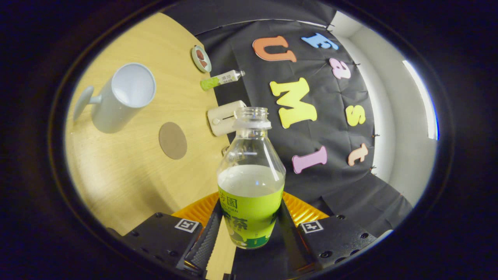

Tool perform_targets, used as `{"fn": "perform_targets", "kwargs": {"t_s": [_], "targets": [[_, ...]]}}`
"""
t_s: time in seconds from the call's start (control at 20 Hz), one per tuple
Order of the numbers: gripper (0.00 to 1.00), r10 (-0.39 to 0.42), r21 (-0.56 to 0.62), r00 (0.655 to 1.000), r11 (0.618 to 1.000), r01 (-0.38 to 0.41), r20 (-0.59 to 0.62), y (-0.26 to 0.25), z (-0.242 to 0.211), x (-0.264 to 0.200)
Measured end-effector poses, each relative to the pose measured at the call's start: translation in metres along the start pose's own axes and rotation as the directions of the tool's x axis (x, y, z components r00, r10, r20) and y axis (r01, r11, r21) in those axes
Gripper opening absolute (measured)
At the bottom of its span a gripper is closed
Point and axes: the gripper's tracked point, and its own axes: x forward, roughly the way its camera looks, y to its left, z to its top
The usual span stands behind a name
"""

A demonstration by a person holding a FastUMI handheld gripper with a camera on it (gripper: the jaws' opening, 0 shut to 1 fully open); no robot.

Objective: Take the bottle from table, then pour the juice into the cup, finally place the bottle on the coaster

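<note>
Green-labelled bottle (251,182) being clamped between both fingers of gripper (249,229).
Keeping it upright while carrying toward cup (123,97), ahead-left; coaster (172,140) nearer.

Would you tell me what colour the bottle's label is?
Bright green, on the bottle in the gripper view.

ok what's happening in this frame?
The hand-held gripper is shut on an uncapped bottle with a green label, about half full of pale liquid. The view is rolled, so the wooden table looks tilted. Beyond the fingers stand a white cup, which looks empty, and a round brown coaster, apart from each other. Pouring does not appear to have started; the bottle's mouth is not over the cup.
</note>
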Motion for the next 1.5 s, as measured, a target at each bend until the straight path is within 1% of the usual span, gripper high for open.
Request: {"fn": "perform_targets", "kwargs": {"t_s": [0.2, 0.4, 0.5, 0.65, 1.15, 1.5], "targets": [[0.8, -0.017, -0.041, 1.0, 0.999, 0.017, 0.009, -0.001, 0.005, -0.001], [0.8, -0.036, -0.111, 0.999, 0.993, 0.04, 0.04, -0.001, 0.018, -0.004], [0.8, -0.058, -0.156, 0.996, 0.986, 0.067, 0.06, -0.004, 0.024, -0.007], [0.8, -0.081, -0.18, 0.994, 0.979, 0.094, 0.077, -0.007, 0.032, -0.006], [0.8, -0.152, -0.272, 0.981, 0.945, 0.18, 0.12, -0.027, 0.048, -0.009], [0.8, -0.193, -0.348, 0.967, 0.906, 0.24, 0.167, -0.039, 0.061, -0.017]]}}
